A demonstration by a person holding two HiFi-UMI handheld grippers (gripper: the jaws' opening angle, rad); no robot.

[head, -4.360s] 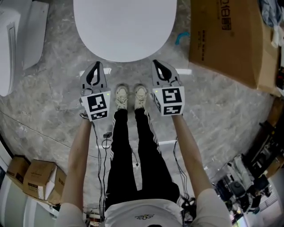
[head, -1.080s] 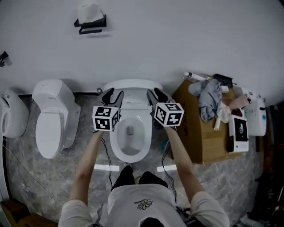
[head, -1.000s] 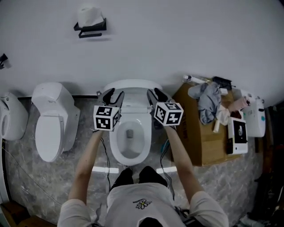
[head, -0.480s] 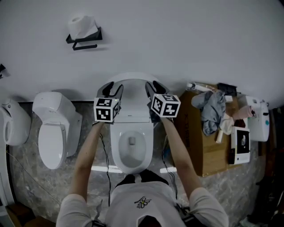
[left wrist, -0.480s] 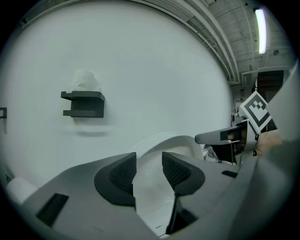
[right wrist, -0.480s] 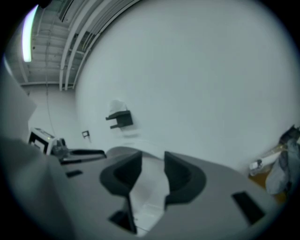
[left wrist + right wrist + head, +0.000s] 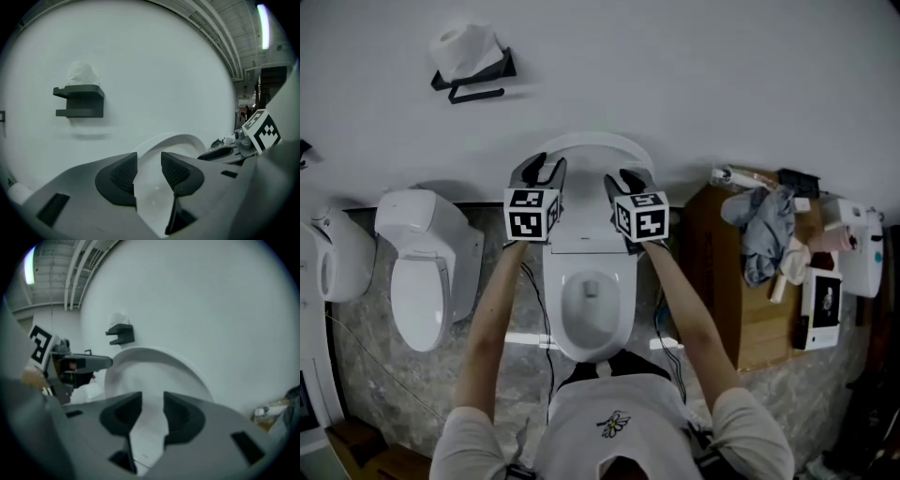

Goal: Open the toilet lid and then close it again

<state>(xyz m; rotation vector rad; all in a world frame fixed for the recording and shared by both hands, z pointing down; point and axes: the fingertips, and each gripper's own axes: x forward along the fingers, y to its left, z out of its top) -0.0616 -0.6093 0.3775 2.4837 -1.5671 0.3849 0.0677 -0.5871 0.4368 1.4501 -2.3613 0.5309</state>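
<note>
Since the lid (image 7: 586, 155) stands upright against the wall (image 7: 703, 75) and the bowl (image 7: 591, 305) lies bare below it, the opening half of the task looks done; the closing half is left. Both claws are up at the lid's face. The left claw (image 7: 537, 171) has its jaws apart with a clear gap, and they have just been closing a little; the lid's left edge shows through that gap, but no pad is seen pressing on it. The right claw (image 7: 628, 178) has its jaws apart too, with the lid's white face beyond them and nothing clamped. My judgement is that the person is set to catch the lid and tip it forward, so nothing of the lowering has begun.

Underfoot is a grey marbled floor (image 7: 384, 375), with cables (image 7: 534, 291) trailing beside the bowl. A second toilet (image 7: 427, 272) stands to the left, lid shut. On the plain white wall a paper roll (image 7: 459, 47) sits on a black holder (image 7: 478, 80). To the right, just beside the bowl, a cardboard box (image 7: 722, 272) carries a grey cloth (image 7: 766, 230) and small clutter.
</note>
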